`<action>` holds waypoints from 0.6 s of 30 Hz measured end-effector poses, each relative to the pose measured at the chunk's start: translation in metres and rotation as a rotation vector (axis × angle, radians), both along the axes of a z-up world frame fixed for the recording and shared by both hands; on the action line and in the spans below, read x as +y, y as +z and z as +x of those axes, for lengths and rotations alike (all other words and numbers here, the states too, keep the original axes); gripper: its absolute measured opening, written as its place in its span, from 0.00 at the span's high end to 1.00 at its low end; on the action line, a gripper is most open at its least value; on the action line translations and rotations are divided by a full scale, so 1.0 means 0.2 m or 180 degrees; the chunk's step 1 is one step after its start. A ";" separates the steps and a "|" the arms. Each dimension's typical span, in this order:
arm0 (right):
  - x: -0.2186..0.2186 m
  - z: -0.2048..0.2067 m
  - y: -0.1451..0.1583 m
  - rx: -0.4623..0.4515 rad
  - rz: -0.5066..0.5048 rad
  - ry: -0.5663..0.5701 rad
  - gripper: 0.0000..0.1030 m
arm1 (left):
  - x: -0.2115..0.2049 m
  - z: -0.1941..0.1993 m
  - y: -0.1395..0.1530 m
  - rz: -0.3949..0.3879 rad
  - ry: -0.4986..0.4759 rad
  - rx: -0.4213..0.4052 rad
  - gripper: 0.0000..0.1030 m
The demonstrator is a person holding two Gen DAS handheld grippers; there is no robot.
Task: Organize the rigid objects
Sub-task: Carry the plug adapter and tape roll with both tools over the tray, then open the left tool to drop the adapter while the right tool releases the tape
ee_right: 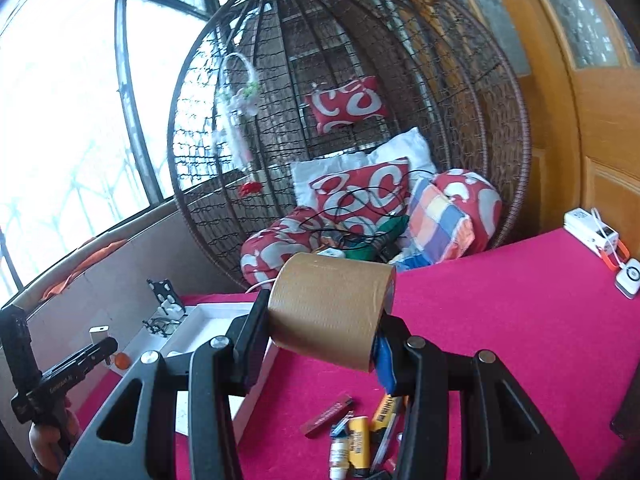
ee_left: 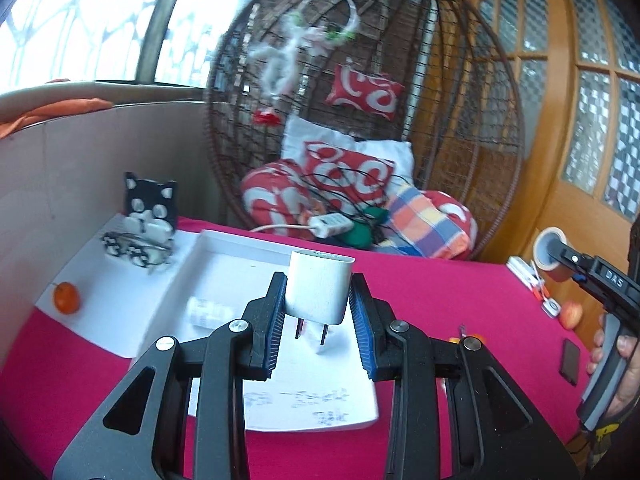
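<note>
Left gripper [ee_left: 318, 316] clamps the light, stiff charger [ee_left: 319, 289] by its flanks above the tray [ee_left: 224, 248] at 12 o'clock; right gripper [ee_right: 320, 344] pinches the rigid tape roll [ee_right: 332, 312] across its ends.

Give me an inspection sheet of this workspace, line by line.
Surface: pink cloth, white tray.
Job's things: white charger plug, prongs down over the tray; brown tape roll; small white bottle lying in the tray.
Clutter: tubes and pens, cat-shaped holder, orange fruit.
Grippers: left gripper clamps the plug; right gripper clamps the roll.
Cables: black wires on the cushions.
Surroundings: wicker egg chair, window, wooden door.
</note>
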State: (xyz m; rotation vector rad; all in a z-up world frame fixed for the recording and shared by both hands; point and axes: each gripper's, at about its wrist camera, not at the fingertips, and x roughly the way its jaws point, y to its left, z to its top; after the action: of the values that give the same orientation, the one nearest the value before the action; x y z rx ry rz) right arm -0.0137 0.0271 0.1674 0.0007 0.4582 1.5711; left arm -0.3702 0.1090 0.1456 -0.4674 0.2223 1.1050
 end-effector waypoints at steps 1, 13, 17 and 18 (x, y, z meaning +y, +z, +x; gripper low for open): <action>0.01 -0.02 0.00 -0.0020 0.0000 0.0023 0.56 | 0.00 -0.02 0.00 0.0001 0.0030 -0.0002 0.70; 0.36 -0.35 0.01 -0.0213 -0.0223 0.0629 0.56 | 0.27 -0.21 -0.08 -0.0287 0.0272 0.0109 0.70; 0.59 -0.50 -0.09 -0.0206 -0.0505 0.0876 0.56 | 0.40 -0.16 -0.23 -0.0552 0.0240 0.0190 0.70; 0.65 -0.54 -0.12 -0.0225 -0.0582 0.0908 0.56 | 0.41 -0.13 -0.26 -0.0588 0.0213 0.0230 0.70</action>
State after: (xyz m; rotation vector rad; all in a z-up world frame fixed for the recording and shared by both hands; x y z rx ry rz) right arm -0.1216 0.1571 0.1426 -0.2699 0.5632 1.7959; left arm -0.3970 0.1909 0.0927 -0.6035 0.3767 1.1731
